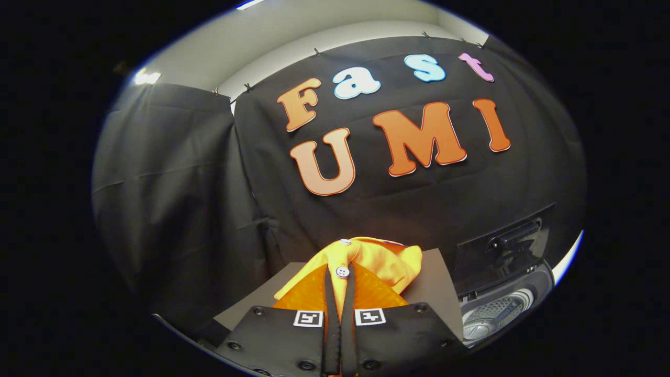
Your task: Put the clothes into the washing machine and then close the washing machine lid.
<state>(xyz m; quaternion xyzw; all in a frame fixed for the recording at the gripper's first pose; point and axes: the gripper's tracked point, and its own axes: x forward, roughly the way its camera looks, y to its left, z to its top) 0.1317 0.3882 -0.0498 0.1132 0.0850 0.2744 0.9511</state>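
Gripper view shows the gripper (339, 283) with jaws clamped on the yellow garment (377, 262), above the grey table (434, 285). The washing machine (497, 311) stands open beside it; I would carry the cloth well over the drum (494, 313) before releasing.

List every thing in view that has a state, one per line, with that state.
gripper: shut on the yellow garment, fingers pinching the fabric near a white button.
yellow garment: bunched, held up above the grey surface.
washing machine: open, drum visible.
washing machine lid: raised upright.
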